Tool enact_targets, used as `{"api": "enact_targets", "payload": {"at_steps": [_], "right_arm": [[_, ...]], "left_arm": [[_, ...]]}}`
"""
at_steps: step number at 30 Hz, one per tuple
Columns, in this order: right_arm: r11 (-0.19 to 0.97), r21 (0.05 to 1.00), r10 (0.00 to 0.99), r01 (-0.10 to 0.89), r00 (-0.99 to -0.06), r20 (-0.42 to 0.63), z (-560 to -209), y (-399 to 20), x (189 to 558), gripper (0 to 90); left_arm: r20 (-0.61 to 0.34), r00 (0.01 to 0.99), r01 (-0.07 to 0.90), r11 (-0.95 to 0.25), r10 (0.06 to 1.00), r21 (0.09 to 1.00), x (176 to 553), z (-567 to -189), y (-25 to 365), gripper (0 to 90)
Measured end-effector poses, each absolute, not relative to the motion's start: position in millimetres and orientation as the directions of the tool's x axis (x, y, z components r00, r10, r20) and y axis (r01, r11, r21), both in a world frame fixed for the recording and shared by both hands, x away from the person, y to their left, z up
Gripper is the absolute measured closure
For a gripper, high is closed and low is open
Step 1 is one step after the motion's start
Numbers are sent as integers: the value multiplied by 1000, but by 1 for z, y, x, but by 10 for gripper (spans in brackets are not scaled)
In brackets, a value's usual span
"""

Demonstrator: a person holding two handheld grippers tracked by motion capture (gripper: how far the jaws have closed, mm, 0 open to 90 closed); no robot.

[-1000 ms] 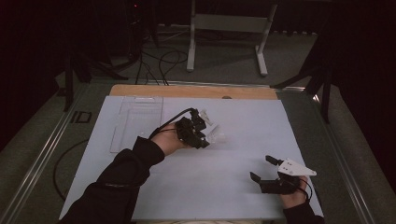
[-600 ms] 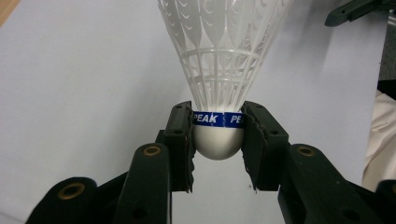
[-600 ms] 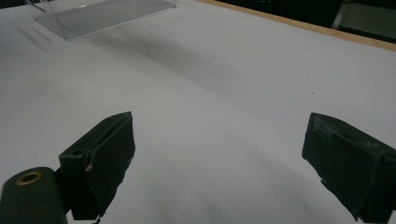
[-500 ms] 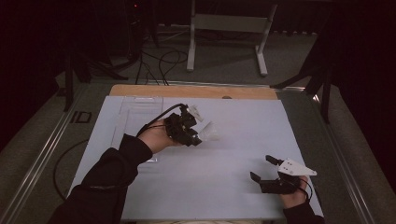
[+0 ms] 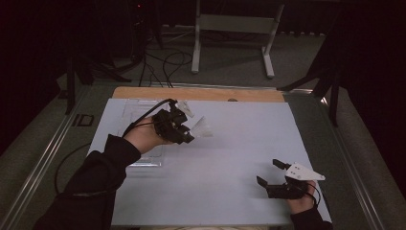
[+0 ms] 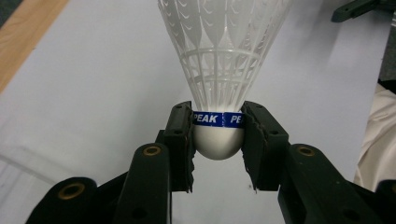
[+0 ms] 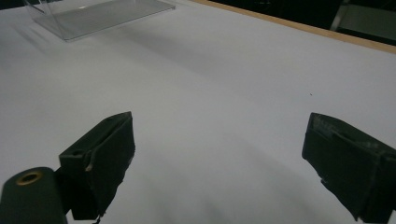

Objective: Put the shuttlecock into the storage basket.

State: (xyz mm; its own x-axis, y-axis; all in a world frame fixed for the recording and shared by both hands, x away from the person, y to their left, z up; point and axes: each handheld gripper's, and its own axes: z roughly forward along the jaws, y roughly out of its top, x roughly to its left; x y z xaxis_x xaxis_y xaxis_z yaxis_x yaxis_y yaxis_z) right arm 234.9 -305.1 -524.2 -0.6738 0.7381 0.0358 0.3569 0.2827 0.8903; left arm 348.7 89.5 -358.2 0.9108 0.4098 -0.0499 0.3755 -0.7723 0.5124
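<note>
Where gripper (image 6: 218,135) clamps: shuttlecock (image 6: 219,70).

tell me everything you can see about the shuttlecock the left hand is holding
The shuttlecock is white, with a rounded, smooth cork-like head and a skirt that looks like moulded plastic mesh, flaring away from the camera. A blue band around the head reads PEAK in white letters. The left claw is shut on it, pads pressing the head from both sides at the band. In the high view it is held above the white table sheet, skirt pointing toward the table's right side, touching nothing else.
</note>
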Motion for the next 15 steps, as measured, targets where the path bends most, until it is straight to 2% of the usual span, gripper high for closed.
{"api": "enact_targets", "payload": {"at_steps": [15], "right_arm": [[286,890,737,354,-675,31,-524,-305,235,95]], "left_arm": [[-46,869,445,-738,493,507,347,-355,133,659]]}}
